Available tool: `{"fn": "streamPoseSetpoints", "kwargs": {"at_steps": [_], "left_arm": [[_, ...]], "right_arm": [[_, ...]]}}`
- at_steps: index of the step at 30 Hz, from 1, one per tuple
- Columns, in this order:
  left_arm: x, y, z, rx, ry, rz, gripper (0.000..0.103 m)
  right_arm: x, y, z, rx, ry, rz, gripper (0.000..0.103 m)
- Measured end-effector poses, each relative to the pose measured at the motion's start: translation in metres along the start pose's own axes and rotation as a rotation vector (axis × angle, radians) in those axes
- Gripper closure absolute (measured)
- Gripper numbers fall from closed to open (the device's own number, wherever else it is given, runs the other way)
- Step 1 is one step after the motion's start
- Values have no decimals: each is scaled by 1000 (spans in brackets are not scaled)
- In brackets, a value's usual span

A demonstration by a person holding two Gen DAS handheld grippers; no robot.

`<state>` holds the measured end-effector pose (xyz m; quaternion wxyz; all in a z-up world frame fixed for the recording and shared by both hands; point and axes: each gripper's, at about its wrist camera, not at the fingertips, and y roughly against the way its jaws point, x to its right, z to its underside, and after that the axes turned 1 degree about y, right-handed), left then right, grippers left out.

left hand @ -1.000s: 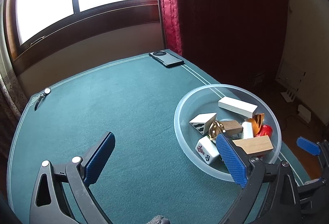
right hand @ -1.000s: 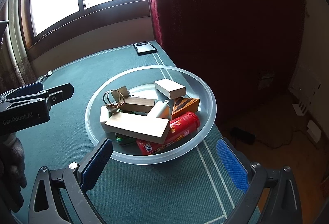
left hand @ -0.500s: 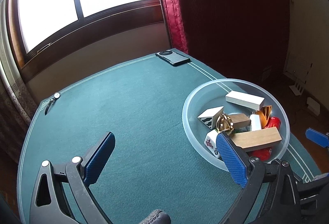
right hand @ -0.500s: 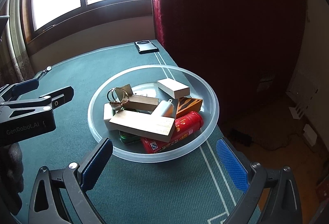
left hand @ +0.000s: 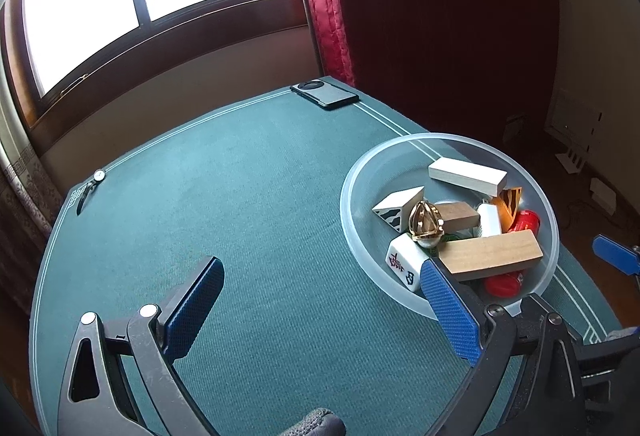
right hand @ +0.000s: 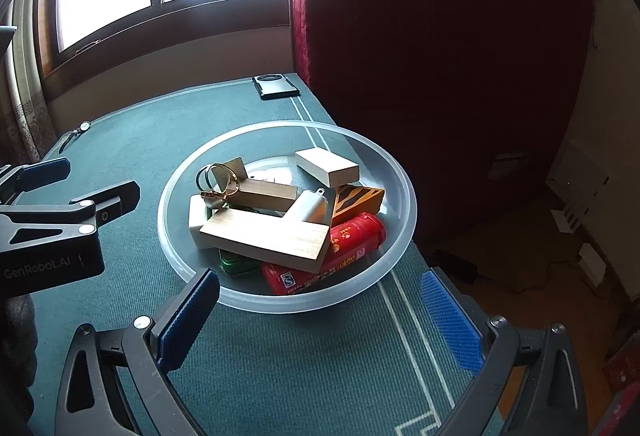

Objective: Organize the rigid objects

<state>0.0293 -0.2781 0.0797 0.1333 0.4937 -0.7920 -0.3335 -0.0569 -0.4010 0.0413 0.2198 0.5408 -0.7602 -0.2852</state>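
Both of your grippers hover over the green felt table (left hand: 260, 196) with fingers spread wide and nothing between them: the left gripper (left hand: 320, 312) above bare felt, the right gripper (right hand: 320, 320) just short of the clear plastic bowl (right hand: 404, 204). That bowl sits near the table's right edge and holds the whole jumble. From left to right in your right wrist view you have a gold ring ornament (right hand: 216, 180), a white mahjong tile (right hand: 198, 216), a long pale wooden block (right hand: 268, 238) lying across the heap, a green piece (right hand: 236, 263) under it, a white block (right hand: 328, 166) at the back, a tiger-striped orange wedge (right hand: 356, 198) and a red can (right hand: 340, 252). Only your left wrist view shows the black-and-white wedge (left hand: 398, 206) and the tile's red character. A dark phone (left hand: 324, 95) and a wristwatch (left hand: 90, 188) lie at the far corners.
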Motion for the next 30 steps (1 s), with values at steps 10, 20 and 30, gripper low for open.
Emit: {"fn": "streamPoseSetpoints", "kwargs": {"at_steps": [10,20,30], "left_arm": [[4,-5,0,-30,8,36,4],[9,-7,1,-43,0,66,4],[1,-9,6,-51,21,50,4]], "right_arm": [[0,-1,2,-8,1,-6,0],[1,-2,3,-17,-7,-1,0],[-3,-2,4,-19,-1,-8,0]]}}
